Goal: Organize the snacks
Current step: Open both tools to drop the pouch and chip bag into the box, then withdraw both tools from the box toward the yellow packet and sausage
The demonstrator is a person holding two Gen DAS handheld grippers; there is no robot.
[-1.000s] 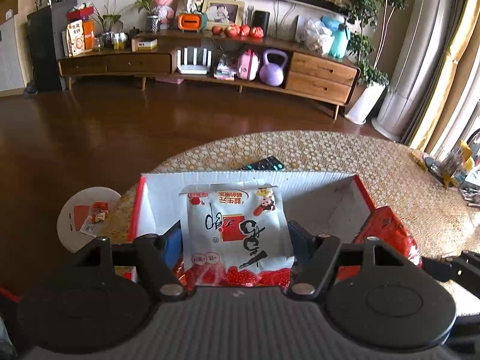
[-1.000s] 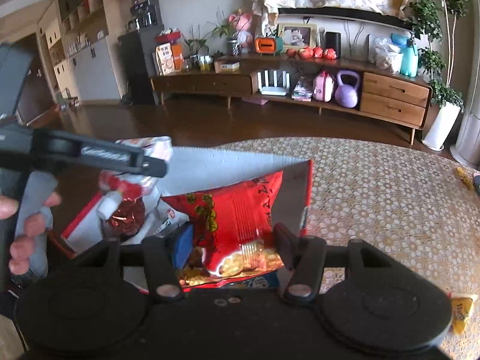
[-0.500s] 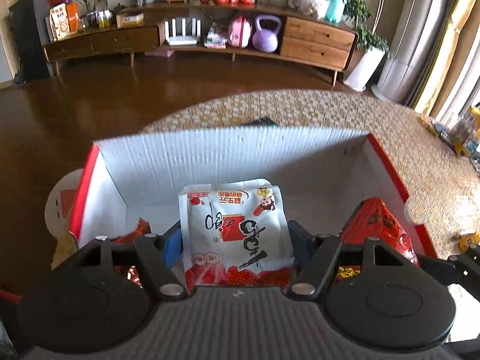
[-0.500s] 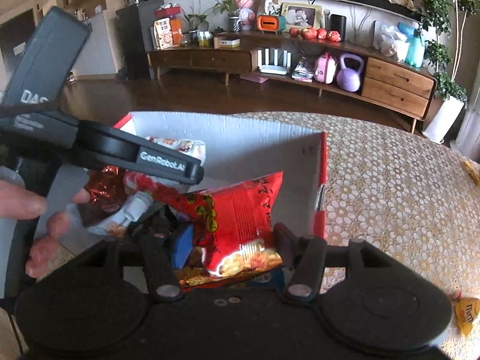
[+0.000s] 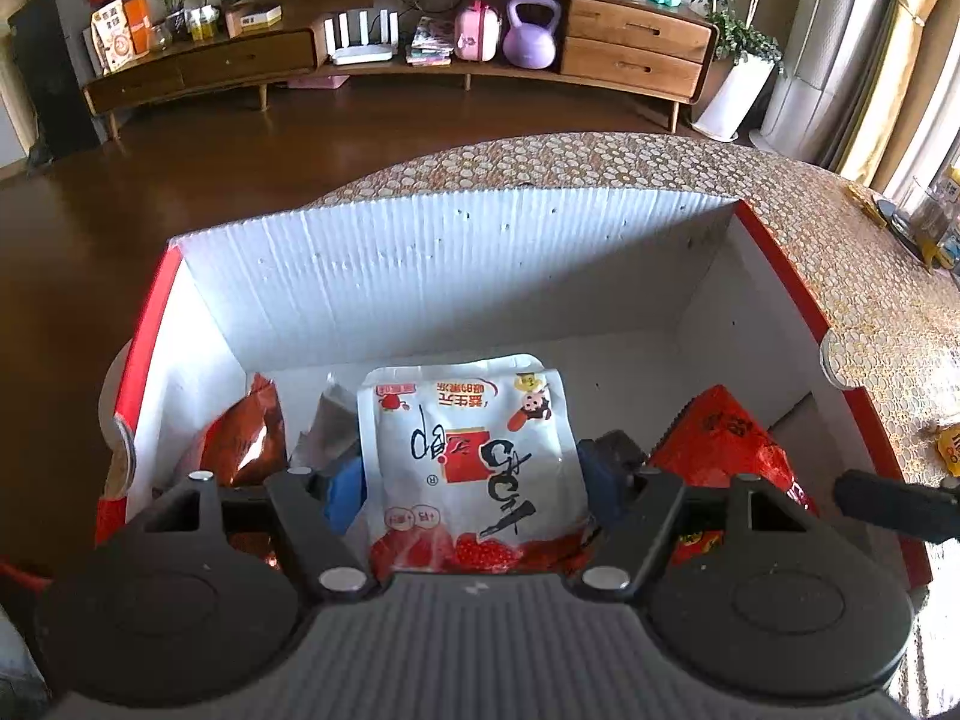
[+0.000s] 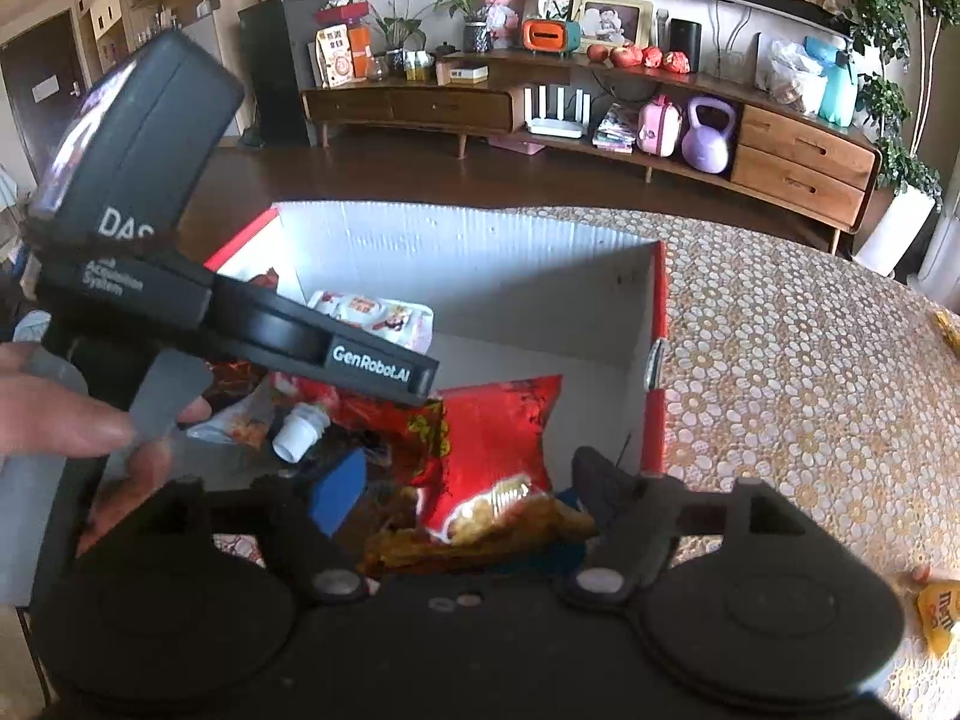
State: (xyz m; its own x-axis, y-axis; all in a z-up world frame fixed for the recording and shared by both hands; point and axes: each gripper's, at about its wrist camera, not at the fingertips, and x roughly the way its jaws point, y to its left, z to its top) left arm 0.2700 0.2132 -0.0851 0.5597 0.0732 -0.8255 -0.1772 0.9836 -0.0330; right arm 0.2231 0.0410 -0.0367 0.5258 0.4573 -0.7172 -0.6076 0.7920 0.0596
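Inside the red-rimmed cardboard box (image 5: 456, 264), the left gripper (image 5: 474, 474) clamps one white jelly pouch (image 5: 474, 450), spout hidden; the right gripper's (image 6: 462, 480) jaws are opening around one red snack bag (image 6: 492, 450).

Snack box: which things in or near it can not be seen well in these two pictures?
- Left wrist view: the red bag is half behind the gripper body; the packets at the box's left wall are partly hidden.
- Right wrist view: the left gripper's body covers the white pouch.
- The yellow packet is cut off by the edge.
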